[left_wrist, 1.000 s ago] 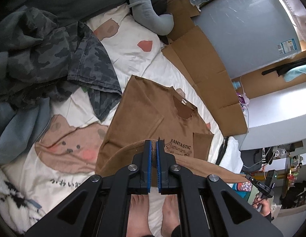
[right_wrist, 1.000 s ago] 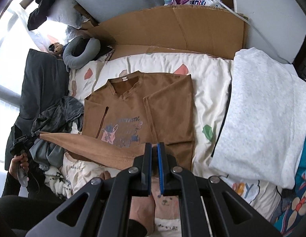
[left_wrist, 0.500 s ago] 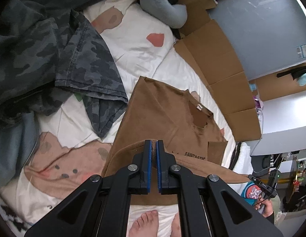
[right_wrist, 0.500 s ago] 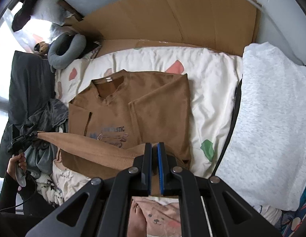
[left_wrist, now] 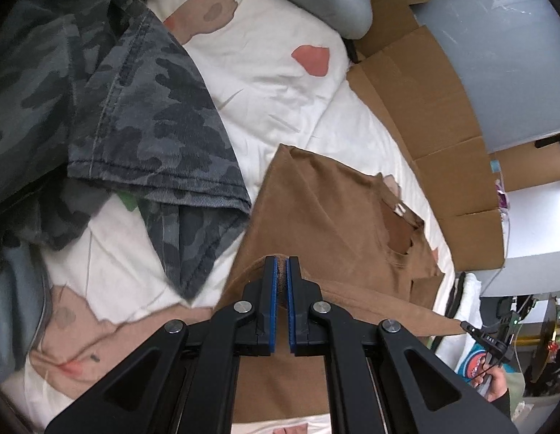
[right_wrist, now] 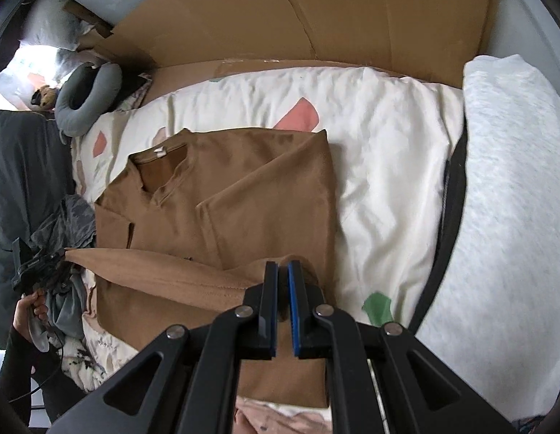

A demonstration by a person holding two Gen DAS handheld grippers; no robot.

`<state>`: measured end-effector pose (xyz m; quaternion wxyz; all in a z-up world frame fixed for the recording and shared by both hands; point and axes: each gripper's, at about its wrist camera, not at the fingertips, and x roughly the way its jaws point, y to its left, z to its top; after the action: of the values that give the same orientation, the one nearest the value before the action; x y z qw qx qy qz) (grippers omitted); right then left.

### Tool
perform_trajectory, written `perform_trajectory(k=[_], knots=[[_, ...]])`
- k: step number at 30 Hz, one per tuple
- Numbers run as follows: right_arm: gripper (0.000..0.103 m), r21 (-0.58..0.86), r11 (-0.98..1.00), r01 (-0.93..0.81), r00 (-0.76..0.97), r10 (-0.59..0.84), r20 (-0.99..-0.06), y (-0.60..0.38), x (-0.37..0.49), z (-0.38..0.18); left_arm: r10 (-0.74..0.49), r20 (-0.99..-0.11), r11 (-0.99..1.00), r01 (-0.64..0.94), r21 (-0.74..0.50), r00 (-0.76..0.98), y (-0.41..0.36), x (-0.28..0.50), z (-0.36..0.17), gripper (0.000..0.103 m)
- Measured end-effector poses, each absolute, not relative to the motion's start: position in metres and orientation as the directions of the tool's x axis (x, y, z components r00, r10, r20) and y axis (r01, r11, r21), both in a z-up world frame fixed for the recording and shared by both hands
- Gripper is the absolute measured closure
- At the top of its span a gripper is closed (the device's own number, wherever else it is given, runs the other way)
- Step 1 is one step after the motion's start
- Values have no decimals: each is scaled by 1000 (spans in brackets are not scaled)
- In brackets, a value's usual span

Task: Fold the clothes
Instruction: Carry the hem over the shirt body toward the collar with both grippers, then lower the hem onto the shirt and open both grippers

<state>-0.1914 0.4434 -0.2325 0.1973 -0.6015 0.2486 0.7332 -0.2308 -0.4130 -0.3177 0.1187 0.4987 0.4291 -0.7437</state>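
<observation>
Both my tongs gripped the brown short-sleeved cotton T-shirt's (right_wrist: 222,195) hem.
Left tongs (left_wrist: 281,271) and right tongs (right_wrist: 283,278) pinched it taut; camouflage trousers (left_wrist: 146,115) lay at ten o'clock.

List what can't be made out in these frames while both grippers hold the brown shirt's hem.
- brown shirt chest print: covered by the lifted hem, both views.
- Fabric inside left gripper and right gripper: pads hide it.
- camo garment: cut off by left view's edge.
- Shirt's near edge: behind gripper bodies.
</observation>
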Motion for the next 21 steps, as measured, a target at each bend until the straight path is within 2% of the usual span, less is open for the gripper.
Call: perform_trajectory(k=[10,21], knots=[[98,82,-815,-574,-135,-5,-991,467,-218,-288,234,-874,-644,606,-467,-425,-423,-267,-352,99],[94,130,-768,-628,-199,-3,-980,491,-227,-291,218,-885,-662,604,-445,-412,-430,-281,-361,98]])
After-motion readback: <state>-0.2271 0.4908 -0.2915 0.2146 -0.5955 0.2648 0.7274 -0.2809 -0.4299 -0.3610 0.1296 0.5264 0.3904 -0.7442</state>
